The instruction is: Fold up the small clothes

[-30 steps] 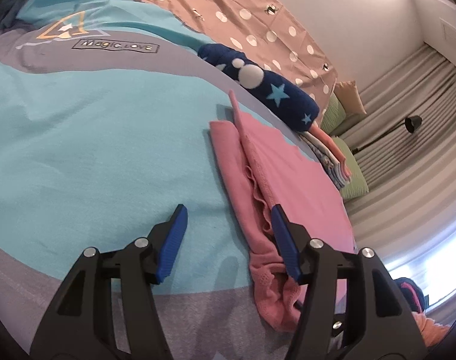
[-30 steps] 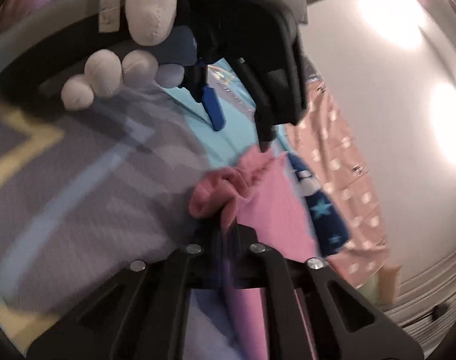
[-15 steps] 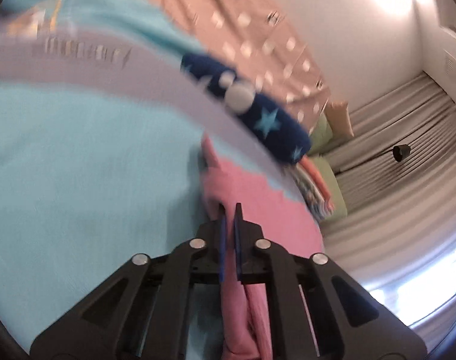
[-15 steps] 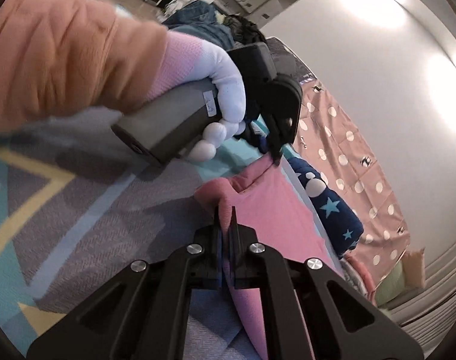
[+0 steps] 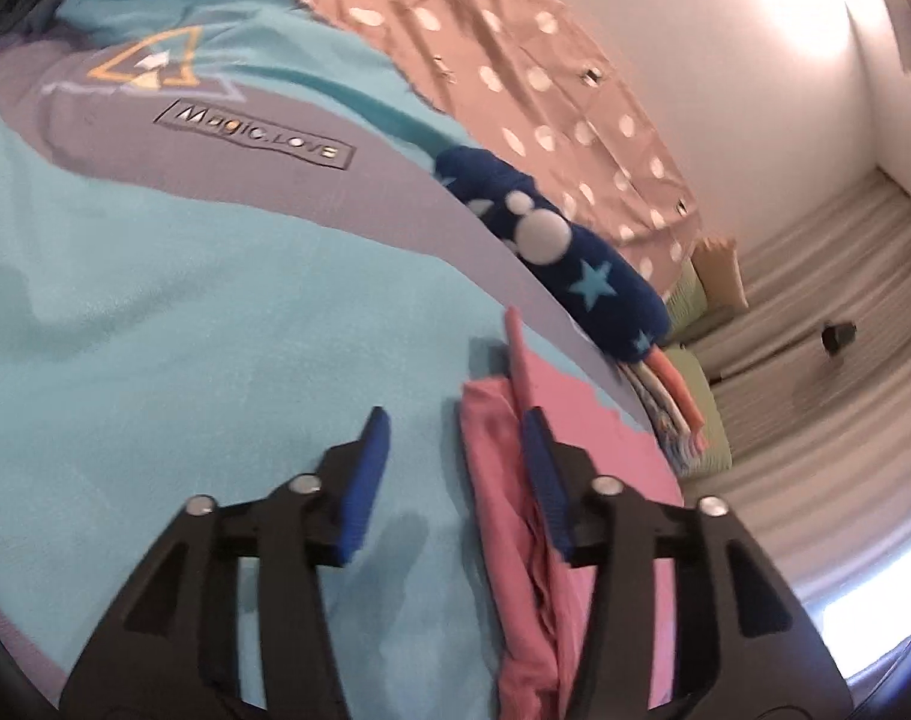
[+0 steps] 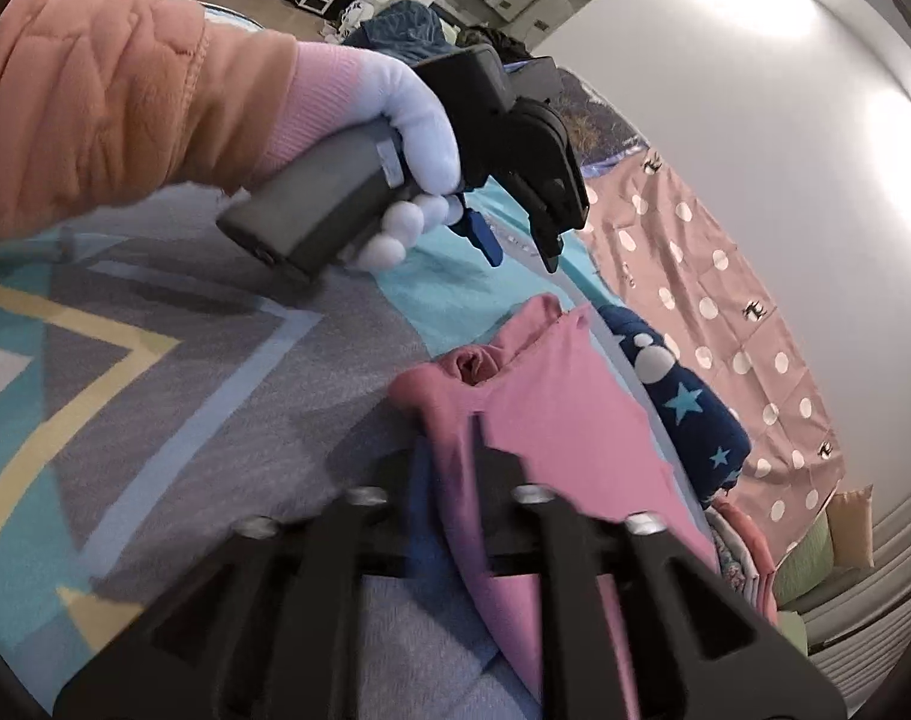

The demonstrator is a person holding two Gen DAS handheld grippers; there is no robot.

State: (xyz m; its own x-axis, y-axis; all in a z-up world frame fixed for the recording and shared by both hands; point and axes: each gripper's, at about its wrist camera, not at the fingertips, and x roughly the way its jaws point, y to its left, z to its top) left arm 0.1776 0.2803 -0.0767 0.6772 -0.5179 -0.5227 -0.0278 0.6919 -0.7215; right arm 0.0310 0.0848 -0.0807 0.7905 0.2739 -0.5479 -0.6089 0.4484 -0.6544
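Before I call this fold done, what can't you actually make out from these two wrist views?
- Near end of the pink garment: left wrist view, cut off by the bottom edge and the left gripper, whose fingers are opening off it.
- Right gripper pads: right wrist view, motion-blurred; fingers opening, cloth between them, contact unclear.
- Folded stack: mostly hidden behind the navy star garment.

Bright indoor light; glare blooms on the wall at upper right in both views, edges bend fisheye-round, foreground slightly motion-blurred
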